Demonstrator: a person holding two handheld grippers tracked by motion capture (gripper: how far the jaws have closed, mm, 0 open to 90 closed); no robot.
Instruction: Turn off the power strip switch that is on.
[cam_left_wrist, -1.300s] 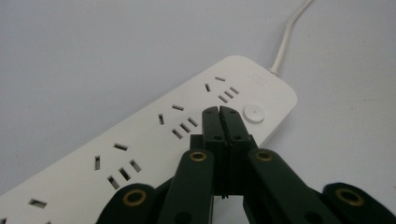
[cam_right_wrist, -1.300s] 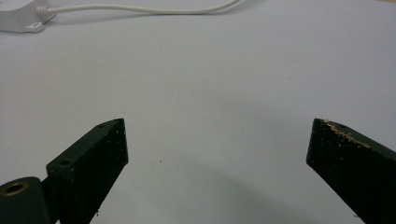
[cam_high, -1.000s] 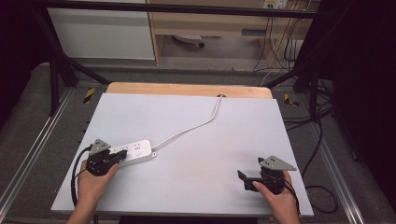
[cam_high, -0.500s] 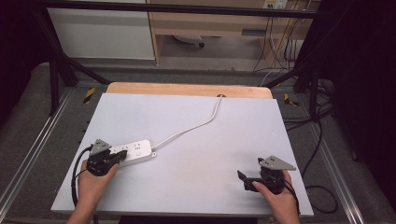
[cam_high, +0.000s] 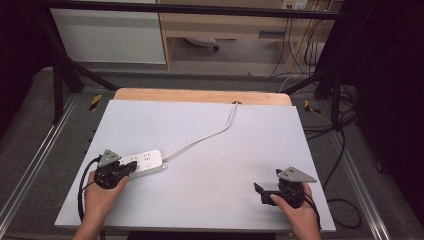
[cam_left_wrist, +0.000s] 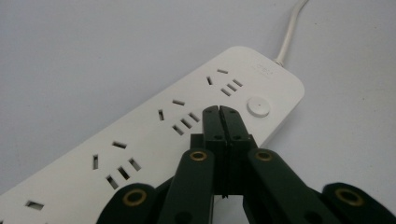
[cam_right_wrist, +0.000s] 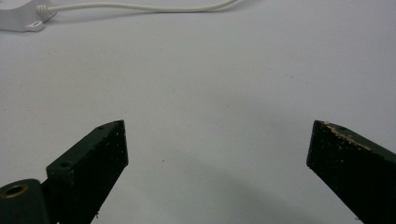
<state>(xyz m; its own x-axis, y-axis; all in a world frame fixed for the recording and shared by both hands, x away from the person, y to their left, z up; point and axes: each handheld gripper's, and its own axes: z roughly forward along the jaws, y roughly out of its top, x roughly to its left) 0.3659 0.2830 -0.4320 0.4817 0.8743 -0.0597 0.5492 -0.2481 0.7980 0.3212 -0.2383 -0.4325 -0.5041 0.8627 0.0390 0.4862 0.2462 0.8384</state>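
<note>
A white power strip (cam_high: 145, 163) lies on the table's left side, its white cord (cam_high: 210, 135) running up to the far edge. In the left gripper view the strip (cam_left_wrist: 154, 135) shows several socket groups and a round button (cam_left_wrist: 258, 106). My left gripper (cam_left_wrist: 219, 110) is shut with nothing between its jaws, its tips just above the strip beside the button. In the high view that gripper (cam_high: 131, 169) sits over the strip's near end. My right gripper (cam_high: 259, 194) rests at the front right, open and holding nothing; its jaws (cam_right_wrist: 217, 144) stand wide apart over bare table.
The pale grey table top (cam_high: 240, 150) has a wooden strip (cam_high: 200, 95) along its far edge. The strip's end and cord (cam_right_wrist: 116, 6) show at the top of the right gripper view. Dark cables (cam_high: 345, 150) hang beside the table's right edge.
</note>
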